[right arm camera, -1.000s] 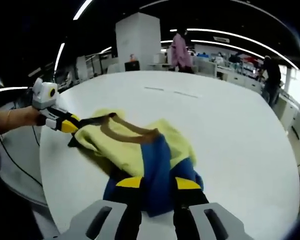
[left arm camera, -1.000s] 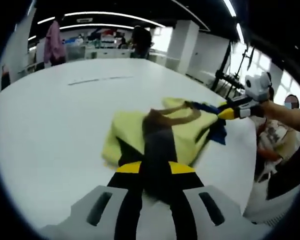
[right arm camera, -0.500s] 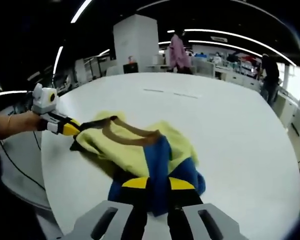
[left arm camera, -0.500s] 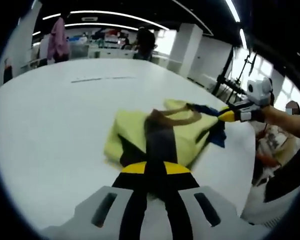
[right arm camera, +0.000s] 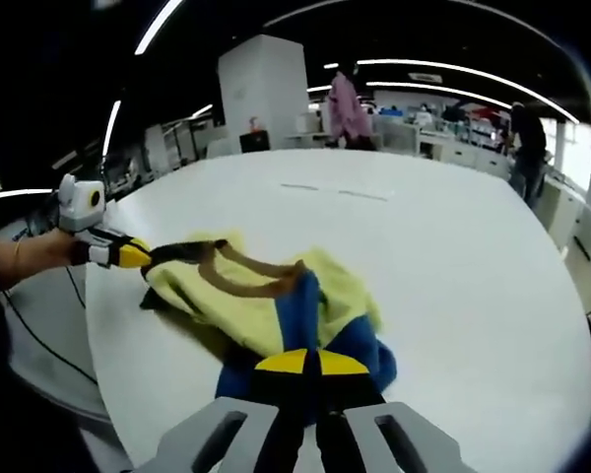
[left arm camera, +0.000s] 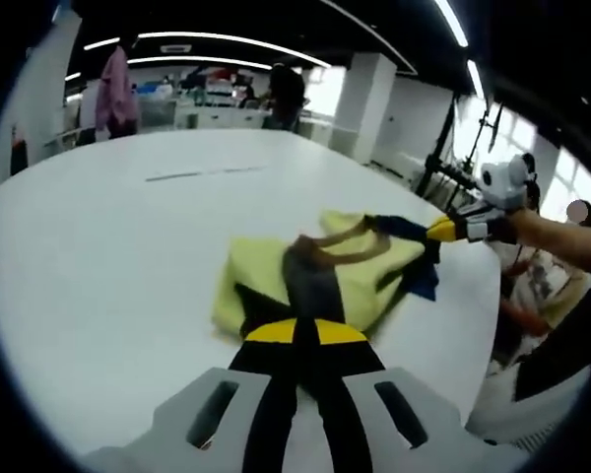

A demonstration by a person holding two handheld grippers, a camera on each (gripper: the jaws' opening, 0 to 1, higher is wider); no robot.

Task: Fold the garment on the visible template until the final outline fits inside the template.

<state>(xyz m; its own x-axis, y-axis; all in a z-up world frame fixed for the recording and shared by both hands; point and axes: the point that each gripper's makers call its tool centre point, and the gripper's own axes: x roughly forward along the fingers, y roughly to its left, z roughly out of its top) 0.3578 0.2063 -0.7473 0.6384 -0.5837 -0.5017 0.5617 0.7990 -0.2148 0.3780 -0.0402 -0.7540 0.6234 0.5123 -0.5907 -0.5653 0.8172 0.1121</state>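
From my left gripper view, the left gripper has its fingers pinched tight on a dark strip of the garment, the yellow tips meeting with cloth between them. The garment is a yellow top with a brown neckline band and blue parts, lying bunched on the white surface, toward its near edge. Across it, the right gripper comes in from the right, its yellow tip closed on a dark blue edge of the cloth, which stretches taut toward it. A person's hand holds that gripper.

In my right gripper view, the right gripper has its fingers drawn together on the blue part of the garment, which runs up from between them. The yellow body spreads to the left, the brown neckline open on top. The left gripper enters from the left, gripping a dark edge that lifts slightly off the surface. Between the two grippers the cloth is pulled out. A faint marked line lies farther back on the surface, well apart from the garment. People stand in the background.
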